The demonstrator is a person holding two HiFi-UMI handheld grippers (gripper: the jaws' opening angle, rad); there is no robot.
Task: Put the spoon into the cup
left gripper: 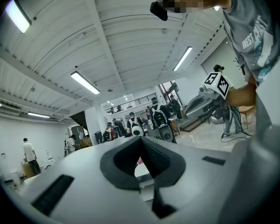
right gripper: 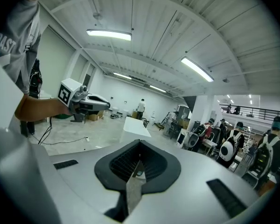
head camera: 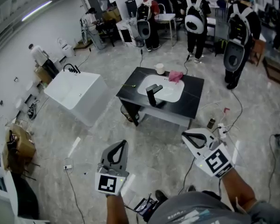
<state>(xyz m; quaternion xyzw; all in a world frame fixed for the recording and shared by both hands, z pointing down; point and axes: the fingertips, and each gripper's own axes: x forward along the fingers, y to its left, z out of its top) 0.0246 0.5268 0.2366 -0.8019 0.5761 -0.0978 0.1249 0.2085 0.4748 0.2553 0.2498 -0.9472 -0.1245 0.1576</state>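
A small white cup stands at the far edge of a black table, next to a crumpled pink cloth. A white basin with a black faucet is set into the table. No spoon shows in any view. Both grippers hang well short of the table, over the floor. The left gripper is shut with nothing in it. My right gripper also has its tips together and holds nothing. Each gripper view catches the other gripper off to the side.
A white tub unit stands left of the table. Several people with backpacks stand beyond it. Cables trail over the marble floor, and a cardboard box sits at the left wall.
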